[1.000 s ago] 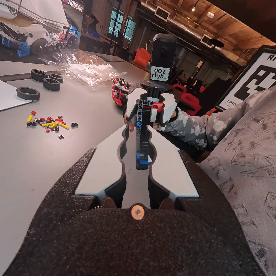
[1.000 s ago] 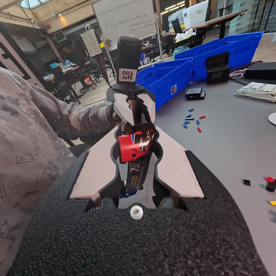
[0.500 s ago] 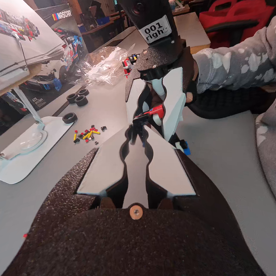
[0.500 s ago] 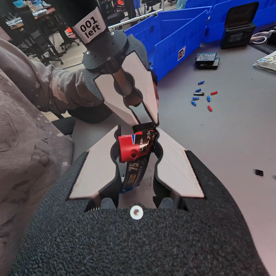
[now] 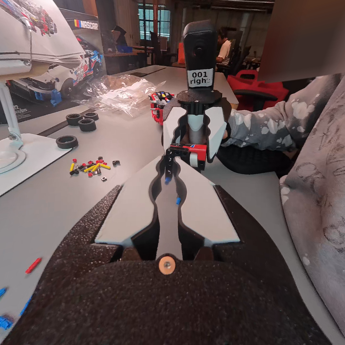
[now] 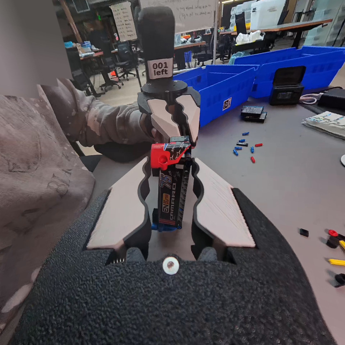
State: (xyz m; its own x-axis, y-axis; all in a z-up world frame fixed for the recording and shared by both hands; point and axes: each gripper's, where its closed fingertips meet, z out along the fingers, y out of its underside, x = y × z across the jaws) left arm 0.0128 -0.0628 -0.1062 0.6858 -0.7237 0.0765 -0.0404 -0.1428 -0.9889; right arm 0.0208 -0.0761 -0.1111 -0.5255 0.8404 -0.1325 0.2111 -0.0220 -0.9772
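A toy-brick assembly (image 6: 170,188) has a black stickered panel, a red corner piece (image 6: 162,158) and a black holed beam with blue pins. My right gripper (image 6: 171,158) is shut on it, and it lies lengthwise between the fingers above the grey table (image 6: 261,186). My left gripper (image 5: 169,158) faces the right one and is shut on the black beam end (image 5: 169,164) at its tips. In the left wrist view the right gripper (image 5: 188,151) holds the red piece (image 5: 196,151). In the right wrist view the left gripper (image 6: 183,138) pinches the assembly's far end.
Left wrist view: black tyres (image 5: 85,121), a pile of small red, yellow and black pieces (image 5: 91,167), a crumpled plastic bag (image 5: 123,93), a part-built red model (image 5: 160,104), a booklet stand (image 5: 11,149). Right wrist view: blue bins (image 6: 224,87), loose blue and red pins (image 6: 244,147), black battery packs (image 6: 253,113). Only a small space, under 4 cm, lies between the two pairs of fingers.
Both grippers tipped down toward the table half a second ago and are level again. The beam lay deep between the left fingers; now only its end sits at their tips.
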